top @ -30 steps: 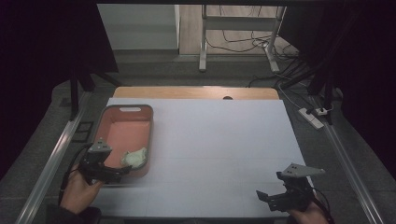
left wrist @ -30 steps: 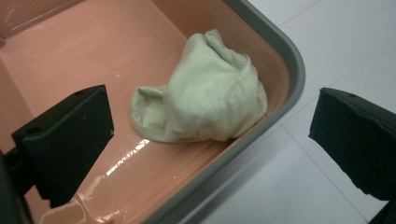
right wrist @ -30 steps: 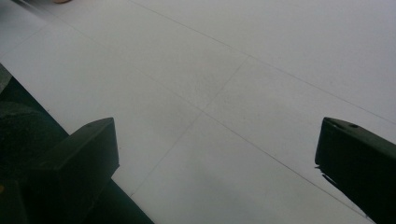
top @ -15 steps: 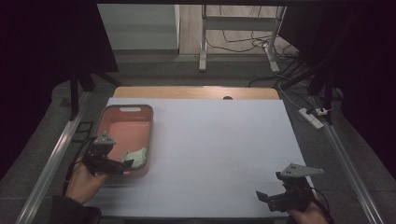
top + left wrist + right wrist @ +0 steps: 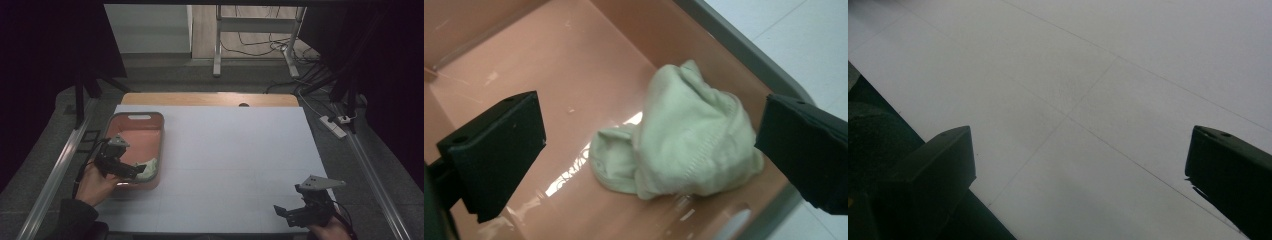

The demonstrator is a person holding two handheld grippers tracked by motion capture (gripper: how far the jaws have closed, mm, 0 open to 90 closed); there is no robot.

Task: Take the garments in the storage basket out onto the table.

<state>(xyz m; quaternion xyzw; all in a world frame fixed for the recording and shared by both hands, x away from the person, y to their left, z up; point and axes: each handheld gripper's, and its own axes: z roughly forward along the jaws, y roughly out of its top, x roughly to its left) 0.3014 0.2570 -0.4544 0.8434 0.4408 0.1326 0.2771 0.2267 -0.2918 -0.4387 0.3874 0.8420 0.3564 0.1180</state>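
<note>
— So where is the cloth [image 5: 689, 135] relative to the left tool [image 5: 131, 171]?
— Between its wide-apart jaws, untouched, crumpled in the near right corner of the pink tray [image 5: 159, 131].
— Anything hard to make out?
— From above, that tool covers part of the cloth.
— Textures?
— Soft pale-green knit on glossy plastic. The right tool [image 5: 286, 214], jaws apart, hovers over the white surface [image 5: 240, 150].
</note>
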